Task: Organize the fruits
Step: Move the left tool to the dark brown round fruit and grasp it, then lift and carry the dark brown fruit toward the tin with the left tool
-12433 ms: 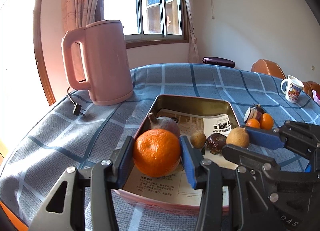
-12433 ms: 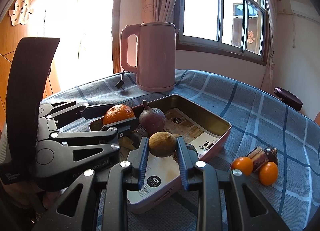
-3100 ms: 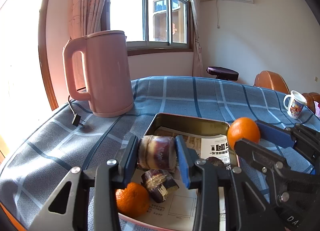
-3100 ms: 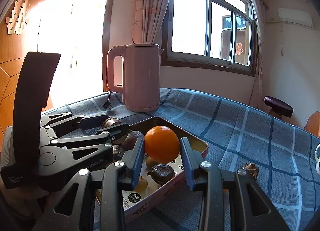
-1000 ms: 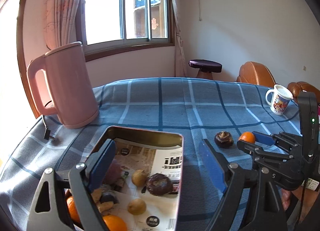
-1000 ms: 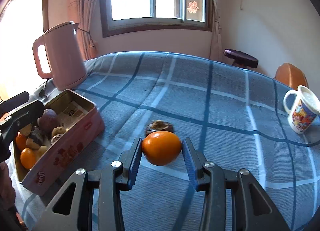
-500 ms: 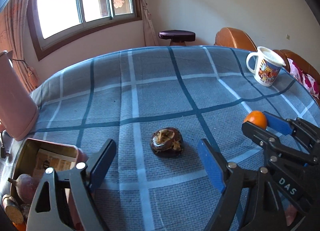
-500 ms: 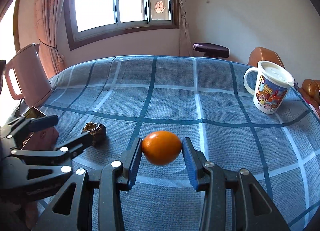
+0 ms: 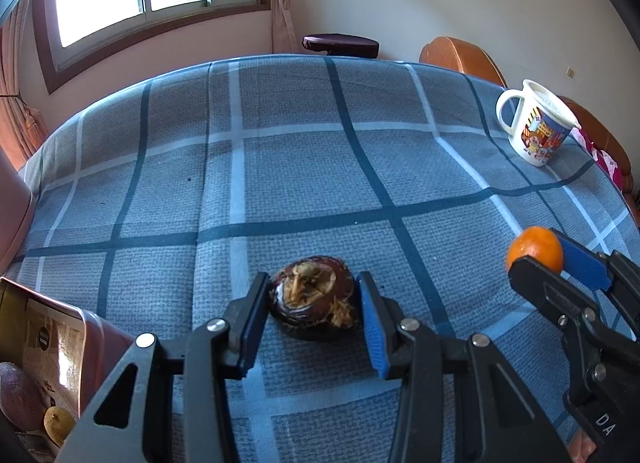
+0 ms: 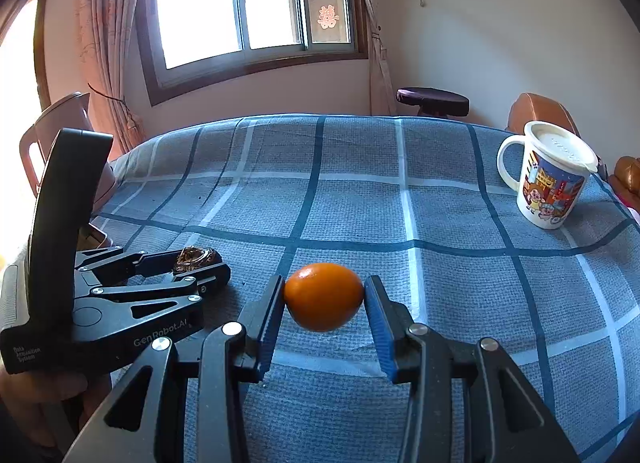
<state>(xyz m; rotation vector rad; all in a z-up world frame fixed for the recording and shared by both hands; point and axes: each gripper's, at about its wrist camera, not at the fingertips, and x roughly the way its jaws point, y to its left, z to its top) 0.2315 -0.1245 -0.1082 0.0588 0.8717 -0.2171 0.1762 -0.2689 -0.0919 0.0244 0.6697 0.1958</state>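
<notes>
A dark, wrinkled round fruit sits on the blue checked tablecloth. My left gripper is closing its jaws around it, and both blue pads touch its sides. From the right wrist view the same fruit shows between the left gripper's fingertips. A small orange hangs just above the cloth, with my right gripper shut on it. In the left wrist view that orange shows at the right, in the right gripper's tips. The metal fruit tin lies at the lower left with several fruits inside.
A lidded cartoon mug stands at the table's far right. A pink kettle stands at the left, behind the left gripper. Beyond the far table edge are a dark stool and brown chairs. A hand holds the left gripper.
The left gripper's wide-open jaws have come down around the dark fruit and closed onto it. The right gripper has stayed still, holding the orange.
</notes>
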